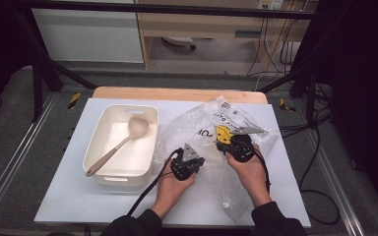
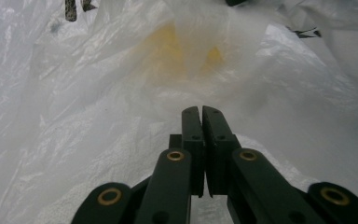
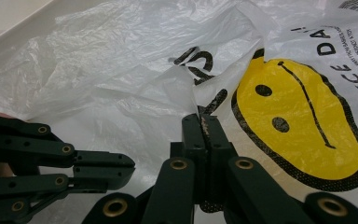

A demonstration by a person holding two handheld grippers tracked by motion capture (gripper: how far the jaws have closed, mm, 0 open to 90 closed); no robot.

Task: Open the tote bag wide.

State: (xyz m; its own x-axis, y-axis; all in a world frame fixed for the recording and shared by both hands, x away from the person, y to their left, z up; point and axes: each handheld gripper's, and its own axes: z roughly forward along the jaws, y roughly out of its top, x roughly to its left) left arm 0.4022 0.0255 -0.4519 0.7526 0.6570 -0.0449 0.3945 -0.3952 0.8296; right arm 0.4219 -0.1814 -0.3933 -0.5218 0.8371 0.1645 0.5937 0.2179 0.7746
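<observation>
**Both tools closed at the plastic bag**

A crumpled clear plastic bag (image 1: 211,142) printed with a yellow smiley face (image 3: 303,126) and black lettering lies on the right half of the white counter (image 1: 69,196), spreading from just beside the cream tub (image 1: 103,162) out toward the counter's right edge and down toward its near edge. Both hands work at the bag's upper middle, close together.

The right tool (image 1: 225,142) sits on the bag next to the smiley print. In the right gripper view its jaws are pressed together with a fold of the film (image 3: 204,114) pinched at their tips, the film rising out of the pinch; the smiley face lies just to the right of the jaws on the same sheet.

The left tool (image 1: 181,156) is just to the left of the right one, near the bag's left part and close to the tub's right wall. In the left gripper view (image 2: 200,114) its jaws stand closed, face to face, with the bag's white film beneath and all around them; whether any film is caught between the pads cannot be told. A blurred yellow patch shows through the film ahead of it.

In the tub a beige ladle (image 1: 123,142) lies slanted, its bowl toward the far right corner, well apart from both tools.
</observation>
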